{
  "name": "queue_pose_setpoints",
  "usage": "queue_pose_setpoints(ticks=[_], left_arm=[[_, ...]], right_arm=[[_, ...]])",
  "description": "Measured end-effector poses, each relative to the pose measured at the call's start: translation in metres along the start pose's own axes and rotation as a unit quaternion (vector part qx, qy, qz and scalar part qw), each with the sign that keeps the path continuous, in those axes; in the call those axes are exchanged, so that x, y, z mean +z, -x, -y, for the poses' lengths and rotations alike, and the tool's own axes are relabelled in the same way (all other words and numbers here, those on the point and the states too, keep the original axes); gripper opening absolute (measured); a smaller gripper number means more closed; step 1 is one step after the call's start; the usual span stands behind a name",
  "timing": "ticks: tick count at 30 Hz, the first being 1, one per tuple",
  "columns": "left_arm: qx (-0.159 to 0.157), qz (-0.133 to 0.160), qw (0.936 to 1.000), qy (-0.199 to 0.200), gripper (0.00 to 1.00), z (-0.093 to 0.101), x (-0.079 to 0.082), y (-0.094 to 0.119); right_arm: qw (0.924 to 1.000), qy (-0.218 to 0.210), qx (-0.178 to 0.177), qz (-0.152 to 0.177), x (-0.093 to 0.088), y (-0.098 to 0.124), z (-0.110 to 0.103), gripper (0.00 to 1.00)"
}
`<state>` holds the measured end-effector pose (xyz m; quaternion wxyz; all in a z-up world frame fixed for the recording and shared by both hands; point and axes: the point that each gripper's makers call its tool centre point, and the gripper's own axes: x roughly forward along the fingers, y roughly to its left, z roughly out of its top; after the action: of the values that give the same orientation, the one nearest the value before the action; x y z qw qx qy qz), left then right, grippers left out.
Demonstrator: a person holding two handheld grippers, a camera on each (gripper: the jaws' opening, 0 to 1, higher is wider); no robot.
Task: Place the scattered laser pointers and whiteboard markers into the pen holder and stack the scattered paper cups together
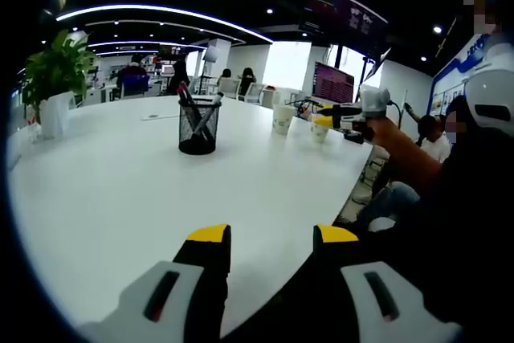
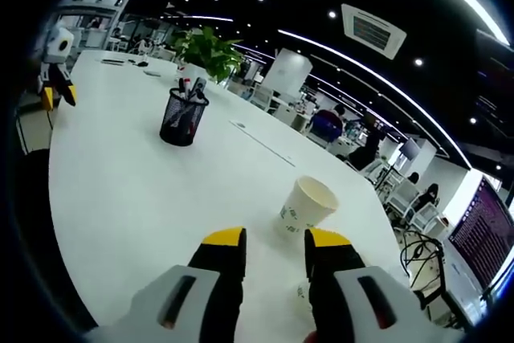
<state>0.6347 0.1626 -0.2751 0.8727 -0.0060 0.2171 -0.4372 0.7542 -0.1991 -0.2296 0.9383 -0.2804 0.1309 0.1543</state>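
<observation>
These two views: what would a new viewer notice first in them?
First, the black mesh pen holder with markers, standing alone on the white table. Next, the paper cup just beyond the right gripper, whose jaws stand apart. A potted plant stands at the table's far edge.

Smooth white table (image 2: pixel 144 198) with soft sheen; black wire-mesh metal pen holder (image 2: pixel 181 116); matt paper cup (image 2: pixel 303 206) lower right

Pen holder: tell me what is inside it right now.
The black mesh pen holder on the white table holds several markers standing tilted, their tops poking above the rim, one with a red cap. The mesh hides their lower ends, so an exact count and any laser pointers cannot be told.
</observation>
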Motion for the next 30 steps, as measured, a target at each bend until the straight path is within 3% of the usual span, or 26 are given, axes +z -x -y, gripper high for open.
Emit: queue_pose_setpoints(ticks=[14,30], left_arm=[[-0.002,0.001,1.0000,0.001,0.42,0.002,-0.001,0.000],[-0.002,-0.001,1.0000,0.001,0.42,0.002,-0.002,-0.001]], right_arm=[[0.9997,0.008,-0.022,-0.012,-0.008,0.016,0.015,0.33],[0.9982,0.036,-0.022,-0.043,-0.015,0.019,0.027,0.34]])
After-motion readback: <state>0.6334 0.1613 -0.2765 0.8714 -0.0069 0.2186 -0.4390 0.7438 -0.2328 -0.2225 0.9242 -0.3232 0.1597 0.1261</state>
